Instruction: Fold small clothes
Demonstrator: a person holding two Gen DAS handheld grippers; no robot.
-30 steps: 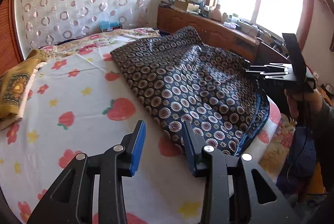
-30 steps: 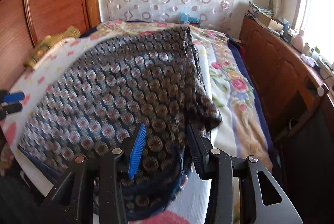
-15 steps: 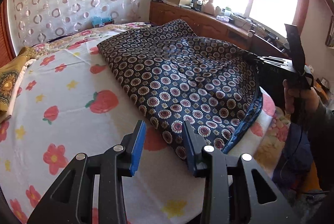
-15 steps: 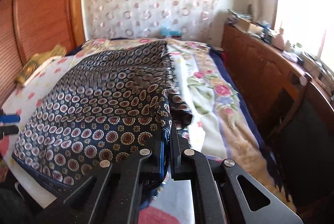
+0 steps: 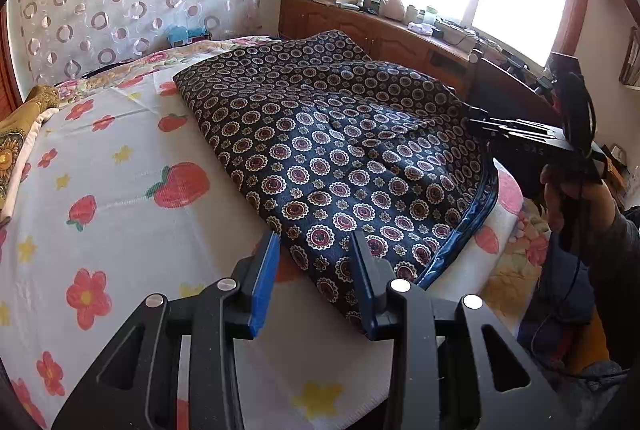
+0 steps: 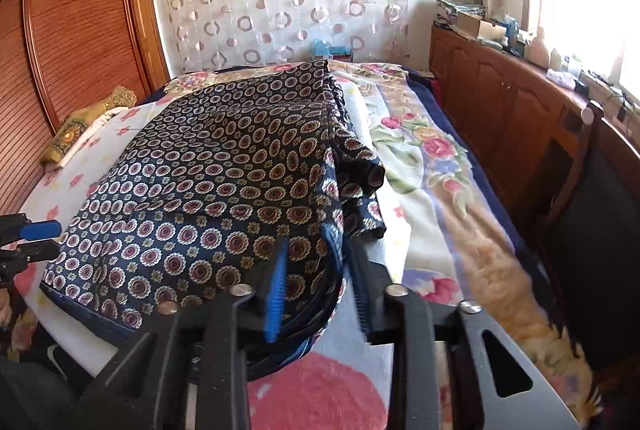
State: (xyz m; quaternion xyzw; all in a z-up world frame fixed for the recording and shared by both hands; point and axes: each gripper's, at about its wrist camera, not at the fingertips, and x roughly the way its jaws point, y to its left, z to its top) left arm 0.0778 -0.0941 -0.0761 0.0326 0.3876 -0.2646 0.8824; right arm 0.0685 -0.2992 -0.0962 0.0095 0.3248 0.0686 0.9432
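Across the bed lies a dark patterned garment, spread over a white sheet printed with strawberries and flowers, its bound hem near the bed's edge. One rumpled corner bunches toward a floral blanket.

The left gripper hovers at the garment's near corner with its fingers apart, cloth showing between them but not pinched. The right gripper sits over the opposite hem, fingers apart too, blurred by motion.

A yellow cloth rests by the wooden wardrobe, and a cluttered wooden cabinet runs under the window.
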